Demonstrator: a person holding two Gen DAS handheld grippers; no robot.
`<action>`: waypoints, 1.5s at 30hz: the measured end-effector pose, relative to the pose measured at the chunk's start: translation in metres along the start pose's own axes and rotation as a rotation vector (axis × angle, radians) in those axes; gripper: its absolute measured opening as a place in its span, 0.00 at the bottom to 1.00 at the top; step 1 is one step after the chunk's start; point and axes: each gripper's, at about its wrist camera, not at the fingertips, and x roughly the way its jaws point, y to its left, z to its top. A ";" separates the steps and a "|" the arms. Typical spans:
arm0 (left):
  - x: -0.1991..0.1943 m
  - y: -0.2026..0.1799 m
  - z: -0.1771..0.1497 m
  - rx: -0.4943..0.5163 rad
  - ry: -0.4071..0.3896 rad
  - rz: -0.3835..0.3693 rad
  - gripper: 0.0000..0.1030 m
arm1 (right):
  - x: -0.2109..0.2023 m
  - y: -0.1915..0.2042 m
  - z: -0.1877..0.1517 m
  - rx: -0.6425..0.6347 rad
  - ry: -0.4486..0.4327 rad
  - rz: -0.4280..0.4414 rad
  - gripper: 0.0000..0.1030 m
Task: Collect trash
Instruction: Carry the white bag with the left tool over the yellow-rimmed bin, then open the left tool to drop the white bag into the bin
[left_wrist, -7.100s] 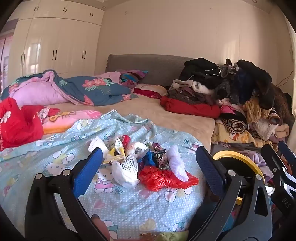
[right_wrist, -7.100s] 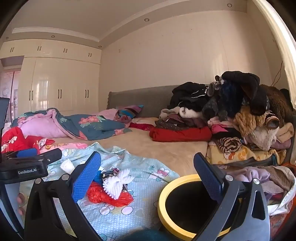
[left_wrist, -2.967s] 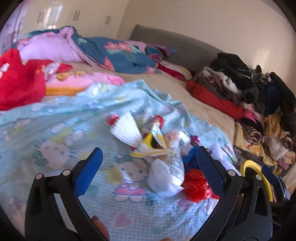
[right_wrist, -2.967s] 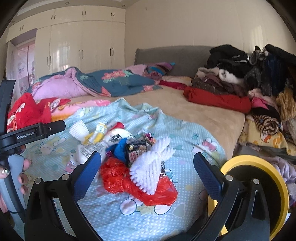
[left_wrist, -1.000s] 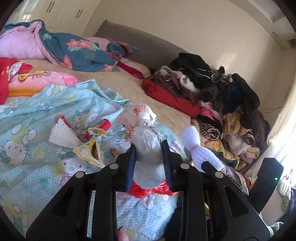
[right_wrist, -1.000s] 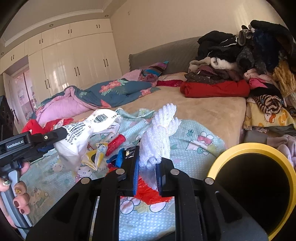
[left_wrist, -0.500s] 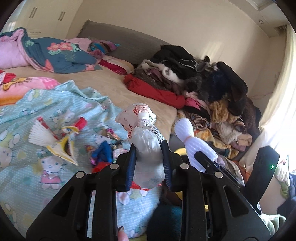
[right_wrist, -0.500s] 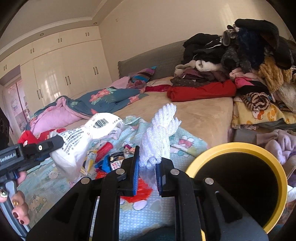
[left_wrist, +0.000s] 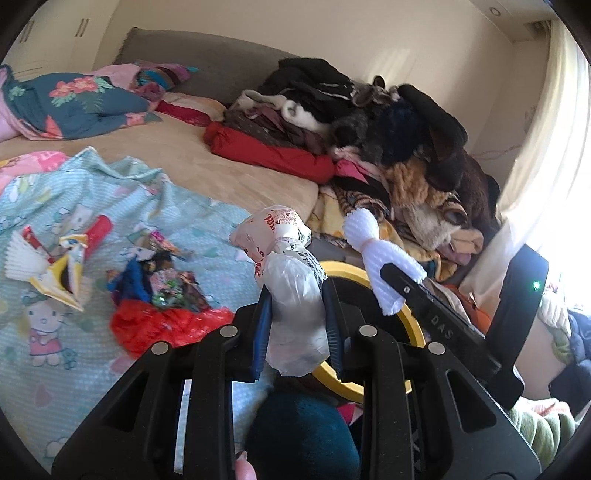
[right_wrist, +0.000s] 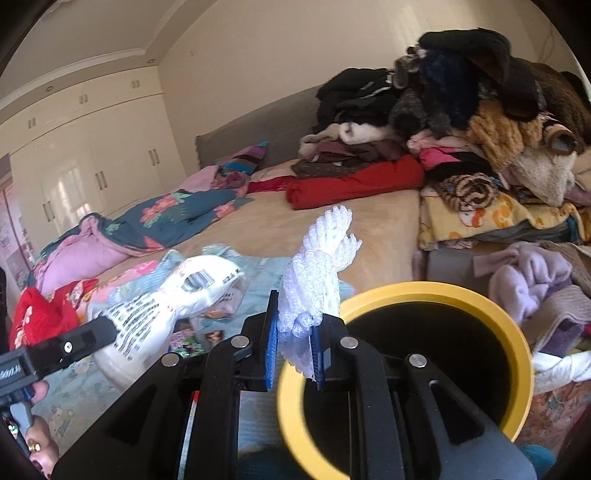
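- Where the bed ends, a yellow-rimmed bin (right_wrist: 517, 332) stands with a black inside; no contents can be made out in its dark hollow.
- Left gripper (left_wrist: 295, 325): blue-padded jaws pressed onto a crumpled white plastic bag (left_wrist: 291, 291), printed in red near its top in the left view and with black text and a barcode in the right view; the bag is held aloft, in front of the bin's rim.
- Right gripper (right_wrist: 295, 354): jaws pinching a white foam net sleeve (right_wrist: 319, 269), knobbly, standing upright out of the pads, at the near-left edge of the bin's mouth.
- Trash left on the Hello Kitty blanket (left_wrist: 44, 206): a red plastic bag (left_wrist: 162, 325), crumpled flat; a heap of coloured foil wrappers (left_wrist: 162, 284) just behind it; a white pleated paper cup (left_wrist: 24, 258) touching a yellow-edged wrapper (left_wrist: 66, 280); a red tube (left_wrist: 98, 230) beside those.
- Pile of folded and loose clothes (right_wrist: 461, 122) on the bed's far side, behind the bin.
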 end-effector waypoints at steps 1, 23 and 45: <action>0.001 -0.002 -0.001 0.005 0.005 -0.004 0.19 | -0.001 -0.006 0.000 0.009 0.002 -0.015 0.15; 0.071 -0.038 -0.024 0.063 0.166 -0.063 0.19 | 0.001 -0.081 -0.024 0.104 0.074 -0.139 0.16; 0.083 -0.021 -0.028 0.001 0.144 -0.005 0.90 | 0.004 -0.094 -0.031 0.118 0.045 -0.183 0.70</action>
